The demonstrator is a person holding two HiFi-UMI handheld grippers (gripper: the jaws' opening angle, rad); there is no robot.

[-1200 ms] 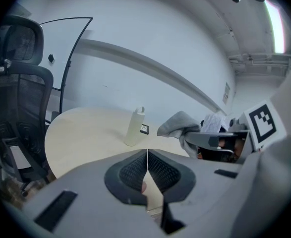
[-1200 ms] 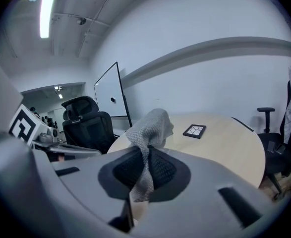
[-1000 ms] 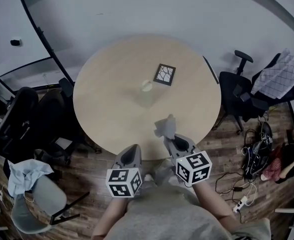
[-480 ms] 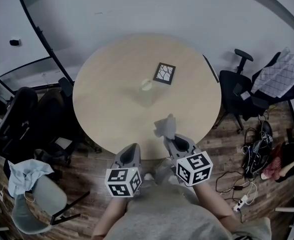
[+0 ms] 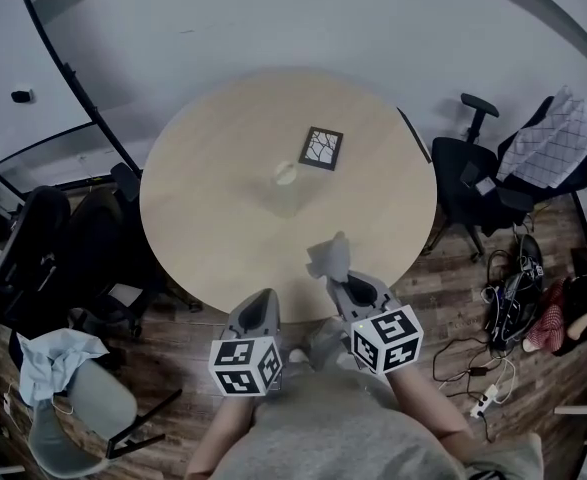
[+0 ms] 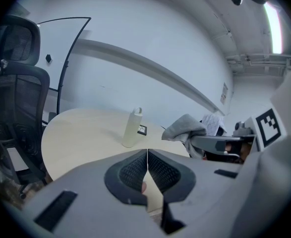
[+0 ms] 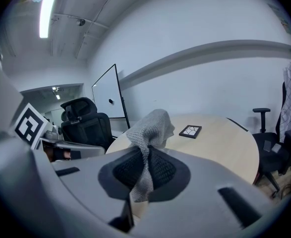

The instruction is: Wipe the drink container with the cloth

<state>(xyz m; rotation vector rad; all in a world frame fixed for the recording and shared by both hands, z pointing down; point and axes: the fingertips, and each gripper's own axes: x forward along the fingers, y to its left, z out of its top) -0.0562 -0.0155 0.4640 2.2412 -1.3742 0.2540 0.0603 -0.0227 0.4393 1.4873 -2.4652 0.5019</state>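
**Cloth gripped, bottle not yet reached**

The cloth (image 7: 150, 128) is pinched between the jaws of the right gripper (image 7: 146, 163). A bunch of it stands up above them and a tail hangs below. The left gripper (image 6: 146, 168) is seen with its jaws pressed together and nothing between them. Both grippers are held low at the near edge of the table (image 5: 213, 238).

The bottle (image 5: 289, 174) stands upright near the middle of the table, well apart from both grippers and untouched. Only the taking up of the cloth can therefore be judged as done. The reach across, any steadying of the bottle, and the wiping itself are all left.

A framed square (image 5: 325, 149) lies flat just beyond the bottle, to its right and apart from it. Nothing else is seen on the table, and nothing is found between the cloth and the bottle.

Black chairs (image 5: 38, 243) are placed at the left and an office chair (image 5: 468, 173) at the right. A grey chair (image 5: 83, 393) with a rag (image 5: 53, 353) over it stands nearer the left gripper. Cables (image 5: 513, 303) lie at the far right. All of these are off the table and are judged to be outside the likely path.
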